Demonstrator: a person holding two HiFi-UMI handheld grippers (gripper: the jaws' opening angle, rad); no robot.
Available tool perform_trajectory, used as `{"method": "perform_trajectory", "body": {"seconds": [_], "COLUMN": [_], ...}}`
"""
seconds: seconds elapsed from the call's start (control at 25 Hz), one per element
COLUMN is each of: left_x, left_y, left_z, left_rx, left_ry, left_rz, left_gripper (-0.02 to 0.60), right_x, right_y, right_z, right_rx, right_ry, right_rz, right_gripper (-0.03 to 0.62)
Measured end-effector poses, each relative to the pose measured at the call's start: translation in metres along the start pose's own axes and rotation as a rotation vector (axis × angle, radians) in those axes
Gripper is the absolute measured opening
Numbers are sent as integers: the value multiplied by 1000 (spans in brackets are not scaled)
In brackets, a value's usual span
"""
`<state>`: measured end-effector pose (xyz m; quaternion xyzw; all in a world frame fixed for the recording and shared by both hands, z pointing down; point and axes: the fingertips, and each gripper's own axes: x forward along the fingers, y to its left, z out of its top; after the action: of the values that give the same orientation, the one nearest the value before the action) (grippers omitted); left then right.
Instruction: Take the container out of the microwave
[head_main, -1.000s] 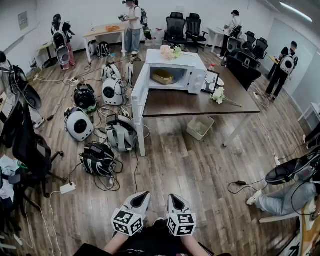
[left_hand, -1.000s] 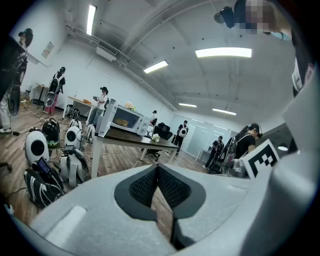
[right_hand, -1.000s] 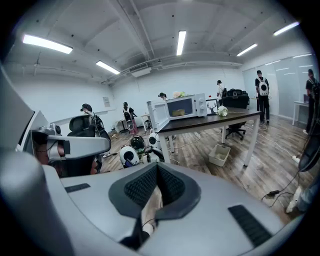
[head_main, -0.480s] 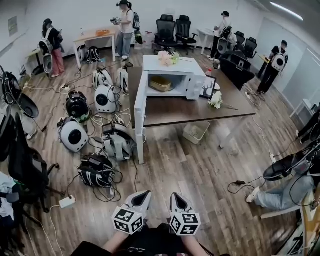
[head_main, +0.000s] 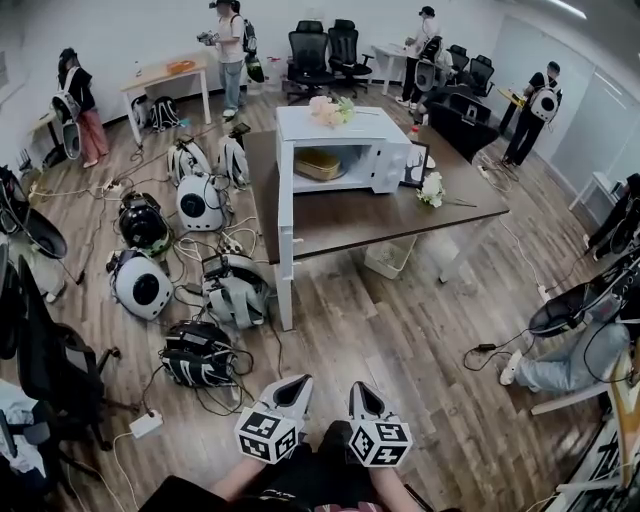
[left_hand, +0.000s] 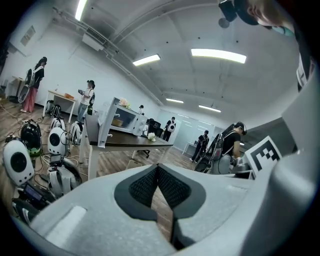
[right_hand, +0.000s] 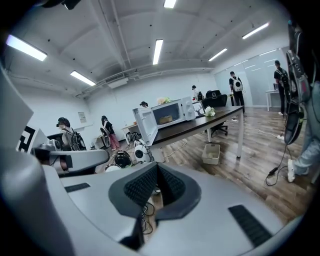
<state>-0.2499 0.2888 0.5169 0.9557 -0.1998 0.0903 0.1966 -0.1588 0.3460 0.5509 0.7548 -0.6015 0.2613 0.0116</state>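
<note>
A white microwave (head_main: 345, 150) stands on a dark brown table (head_main: 380, 215) far ahead, its door (head_main: 286, 190) swung open to the left. A tan container (head_main: 320, 163) sits inside the cavity. My left gripper (head_main: 293, 385) and right gripper (head_main: 360, 392) are low in the head view, side by side over the wooden floor, well short of the table. Both are shut with nothing between the jaws. The left gripper view shows the microwave (left_hand: 122, 120) small at upper left. The right gripper view shows the microwave (right_hand: 170, 114) with the container (right_hand: 165, 119) inside.
Several backpacks (head_main: 200, 200) and cables (head_main: 215, 365) litter the floor to the left of the table. A white bin (head_main: 385, 258) sits under the table. White flowers (head_main: 432, 190) and a picture frame (head_main: 417, 165) are on the tabletop. Someone's legs (head_main: 570, 365) are at the right.
The table and microwave have drawn nearer and shifted slightly left in the head view. Both grippers moved forward together and stayed shut.
</note>
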Motion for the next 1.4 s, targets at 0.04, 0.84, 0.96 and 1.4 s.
{"method": "perform_trajectory", "body": {"seconds": [0.04,0.84,0.96,1.4], "left_x": [2,121,147,225], "left_y": [2,67,73,61], "left_z": [0,48,56,65], "left_rx": [1,-39,-34,-35], "left_ry": [4,-28,-32,1], "left_rz": [-2,132,187,217], "left_gripper": [9,9,9,9], "right_x": [2,141,160,201], "right_y": [2,-37,-56,-116], "right_z": [-1,75,92,130], "right_rx": [2,-115,-125,-168], "right_ry": [5,55,56,77], "right_rz": [0,161,177,242], "right_gripper": [8,9,9,20]}}
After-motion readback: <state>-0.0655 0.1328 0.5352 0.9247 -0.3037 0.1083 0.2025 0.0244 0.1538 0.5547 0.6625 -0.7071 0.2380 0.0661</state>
